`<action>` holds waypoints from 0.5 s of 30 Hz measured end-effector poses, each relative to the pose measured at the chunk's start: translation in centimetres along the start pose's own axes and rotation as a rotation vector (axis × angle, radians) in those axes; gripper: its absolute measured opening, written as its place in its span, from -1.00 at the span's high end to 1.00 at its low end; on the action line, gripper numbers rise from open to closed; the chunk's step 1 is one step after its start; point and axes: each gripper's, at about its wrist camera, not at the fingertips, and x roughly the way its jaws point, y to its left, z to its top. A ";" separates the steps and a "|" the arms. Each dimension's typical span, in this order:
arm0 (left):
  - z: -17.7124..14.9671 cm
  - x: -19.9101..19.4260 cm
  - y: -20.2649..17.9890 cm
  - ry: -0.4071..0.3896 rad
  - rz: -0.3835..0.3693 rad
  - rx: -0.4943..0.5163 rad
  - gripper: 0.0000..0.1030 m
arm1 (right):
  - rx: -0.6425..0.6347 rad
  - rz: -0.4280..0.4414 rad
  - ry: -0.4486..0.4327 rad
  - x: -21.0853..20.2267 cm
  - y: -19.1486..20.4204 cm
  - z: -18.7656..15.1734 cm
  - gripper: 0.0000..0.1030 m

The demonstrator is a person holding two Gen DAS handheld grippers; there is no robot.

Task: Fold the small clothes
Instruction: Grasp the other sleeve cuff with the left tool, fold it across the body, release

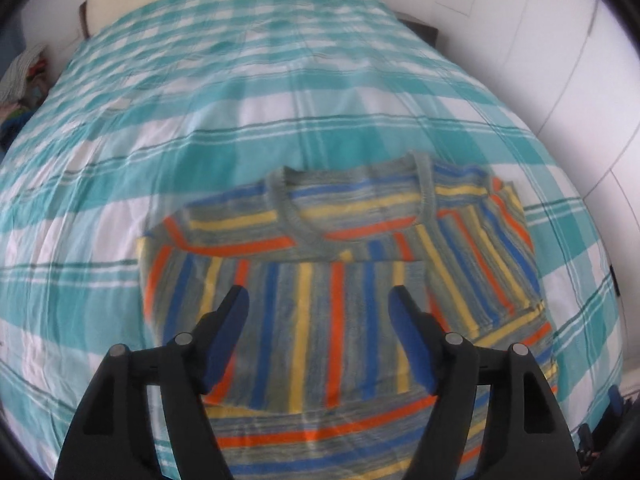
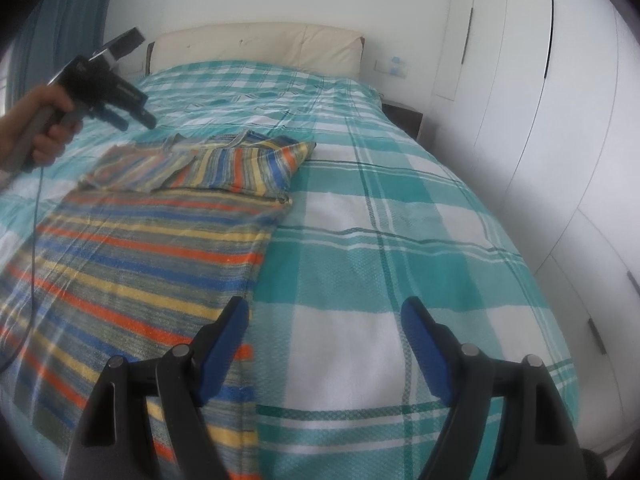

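From my left camera I see the striped sweater (image 1: 320,280) lying flat on the checked bedspread (image 1: 240,120), collar toward 12 o'clock and both sleeves folded in across the chest. My left gripper (image 1: 320,304) hangs above the sweater's lower middle, its fingers spread wide with nothing between the blue pads (image 1: 224,344) — I see only striped knit in the gap.

From my right camera the sweater (image 2: 140,248) runs from 7 o'clock up to about 11 o'clock, its straight side edge passing just inside my left-hand finger. My right gripper (image 2: 326,316) is spread as well, holding nothing, and sits over the bedspread (image 2: 400,240) just beside that edge; its pads (image 2: 424,352) frame bare check cloth. At 10 o'clock I see the left gripper (image 2: 134,120) in the person's hand (image 2: 44,120), raised over the folded sleeves with its fingers apart. A cream headboard (image 2: 260,48) stands at 12 o'clock, and white wardrobe doors (image 2: 540,80) fill the 2 o'clock side.
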 end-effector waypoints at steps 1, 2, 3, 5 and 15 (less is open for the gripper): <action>-0.5 -0.2 1.8 0.000 0.011 -0.043 -0.48 | 0.009 0.008 0.008 0.2 -0.1 0.0 -0.51; -1.0 -0.2 3.4 0.002 0.030 -0.079 -0.52 | 0.018 0.016 0.018 0.5 -0.2 -0.1 -0.51; -1.7 0.0 4.8 0.006 0.051 -0.110 -0.56 | 0.027 0.025 0.026 0.7 -0.2 -0.1 -0.51; -3.6 0.7 7.2 0.029 0.078 -0.143 -0.63 | 0.039 0.041 0.036 1.1 -0.1 -0.1 -0.51; -10.5 1.6 13.4 0.043 0.229 -0.316 -0.88 | 0.021 0.038 0.031 1.1 0.6 -0.4 -0.51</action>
